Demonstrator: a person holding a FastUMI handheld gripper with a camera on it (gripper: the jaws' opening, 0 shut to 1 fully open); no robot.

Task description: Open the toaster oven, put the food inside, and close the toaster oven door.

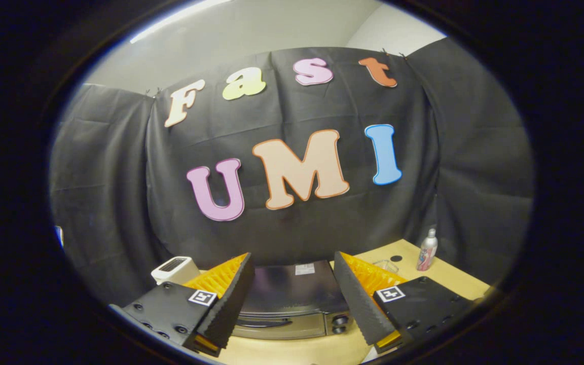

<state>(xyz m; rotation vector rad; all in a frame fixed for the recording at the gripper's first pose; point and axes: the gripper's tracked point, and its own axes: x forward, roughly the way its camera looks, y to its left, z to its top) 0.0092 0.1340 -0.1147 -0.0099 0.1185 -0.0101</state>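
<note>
So we're looking down along our gripper [292, 289] and its two fingers are spread wide with nothing held between them. The left finger [231, 299] and the right finger [360, 299] both have ribbed black pads with orange backing, and each carries a small square black-and-white marker on its black body.

The toaster oven [292, 299] sits right in the gap between the fingers, at 12 o'clock from us, a little below and beyond the tips. We see its dark, shiny top with a small pale sticker near the back, and the front face with the door handle [264, 322] running across it. The door looks closed. Two dark knobs [341, 324] sit at the right end of the front, close to the right finger.

It all stands on a light wooden table [449, 276]. At about 10 o'clock from the oven, past the left finger, there's a white appliance with a vented top [174, 268]. Over at 2 o'clock, well apart from the oven, a small bottle with a pinkish label [428, 251] stands upright near the table's far edge, and between it and the right finger we spot something clear and glassy [386, 264], too small to tell what. We can't make out any food from here.
</note>
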